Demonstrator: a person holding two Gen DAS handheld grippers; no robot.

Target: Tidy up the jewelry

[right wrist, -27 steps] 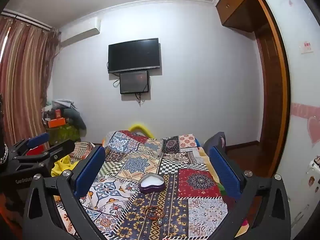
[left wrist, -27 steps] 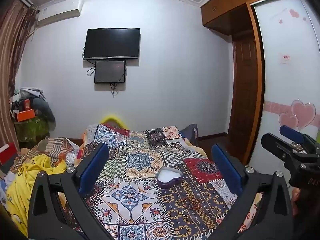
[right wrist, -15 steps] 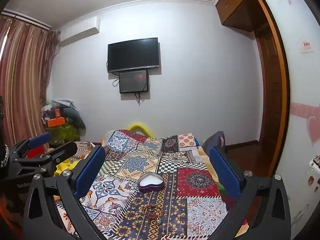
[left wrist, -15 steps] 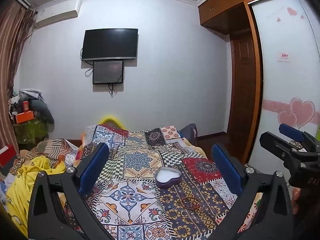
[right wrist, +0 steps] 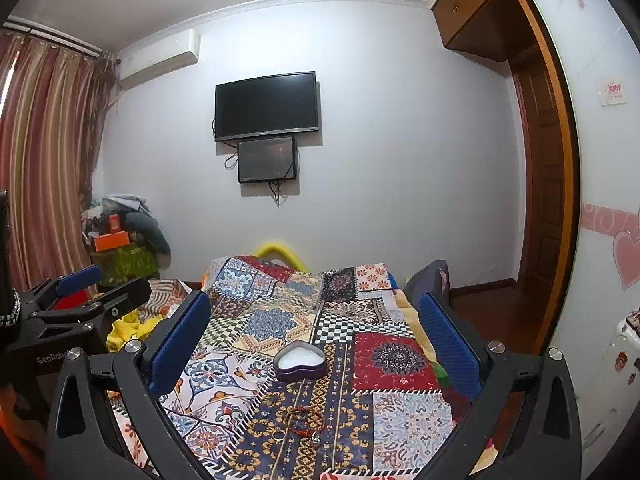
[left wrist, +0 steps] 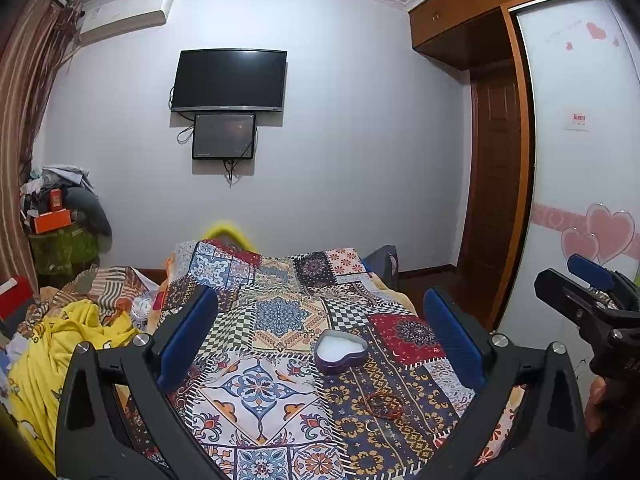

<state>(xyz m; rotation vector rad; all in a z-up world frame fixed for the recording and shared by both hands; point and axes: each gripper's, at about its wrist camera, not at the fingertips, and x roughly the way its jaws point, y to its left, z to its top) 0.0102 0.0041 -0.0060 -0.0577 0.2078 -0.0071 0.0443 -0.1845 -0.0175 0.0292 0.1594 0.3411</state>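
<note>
A purple heart-shaped tin (left wrist: pixel 341 351) (right wrist: pixel 300 361) with a white inside sits open on the patchwork bedspread (left wrist: pixel 280 316) (right wrist: pixel 396 420). Nearer to me lie a red bead bracelet (left wrist: pixel 385 405) (right wrist: pixel 306 420) and a small ring (left wrist: pixel 370 425) (right wrist: pixel 279 435). My left gripper (left wrist: pixel 320 344) hovers above the bed, open and empty, with the tin framed between its blue pads. My right gripper (right wrist: pixel 316 344) is open and empty too, held above the jewelry. Each gripper shows at the edge of the other's view: the right one (left wrist: pixel 588 292) and the left one (right wrist: pixel 88 292).
A crumpled yellow blanket (left wrist: pixel 48 356) lies left of the bedspread. A cluttered stand with an orange box (left wrist: pixel 50 220) stands by the curtain. A television (left wrist: pixel 229 80) hangs on the far wall. A wardrobe door (left wrist: pixel 584 160) with heart stickers is on the right.
Both grippers have shifted only slightly; the views drifted a little. Both stay open and nothing on the bed has moved.
</note>
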